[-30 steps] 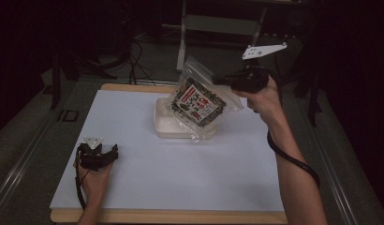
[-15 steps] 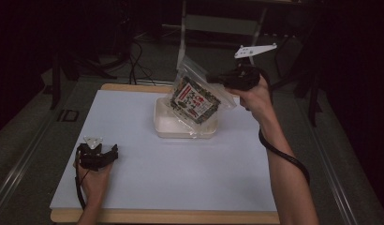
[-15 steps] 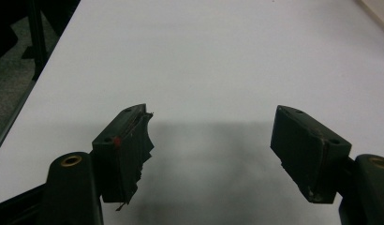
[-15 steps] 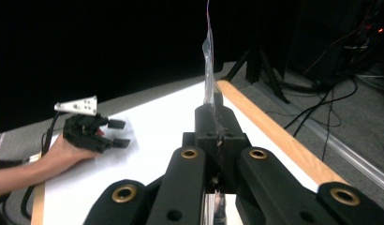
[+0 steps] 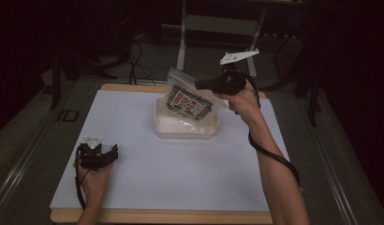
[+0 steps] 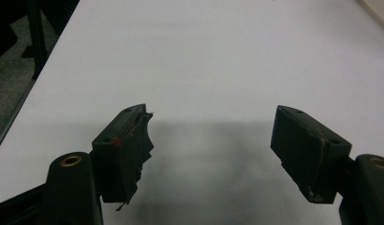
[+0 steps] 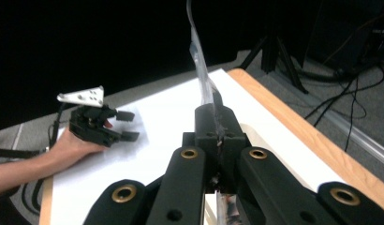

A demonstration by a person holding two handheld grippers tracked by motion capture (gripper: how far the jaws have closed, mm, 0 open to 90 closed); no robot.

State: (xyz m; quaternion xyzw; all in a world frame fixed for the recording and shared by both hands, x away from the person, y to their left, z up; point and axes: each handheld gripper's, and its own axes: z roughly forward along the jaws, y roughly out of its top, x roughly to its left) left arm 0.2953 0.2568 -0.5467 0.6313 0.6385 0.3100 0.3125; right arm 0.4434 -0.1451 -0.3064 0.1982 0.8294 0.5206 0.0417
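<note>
A clear plastic bag (image 5: pixel 188 101) with a printed packet inside hangs tilted from my right gripper (image 5: pixel 199 84), which is shut on the bag's top right edge. The bag's lower end dips into a shallow translucent white container (image 5: pixel 185 130) at the back middle of the table. In the right gripper view the jaws (image 7: pixel 217 117) are pressed together on the bag's thin edge (image 7: pixel 202 70), which rises straight up. My left gripper (image 5: pixel 110 153) rests on the white table near the front left. Its jaws (image 6: pixel 211 115) stand wide apart with nothing between them.
A white sheet (image 5: pixel 148 173) covers the tabletop, and a wooden edge (image 5: pixel 134 87) runs along the back. A metal stand (image 5: pixel 183 42) and cables (image 5: pixel 134 56) sit on the dark floor behind the table. The right gripper's cable (image 5: pixel 269 152) trails along the forearm.
My right gripper has moved left and down with the bag, bringing its lower end into the container. The left gripper has stayed in place.
</note>
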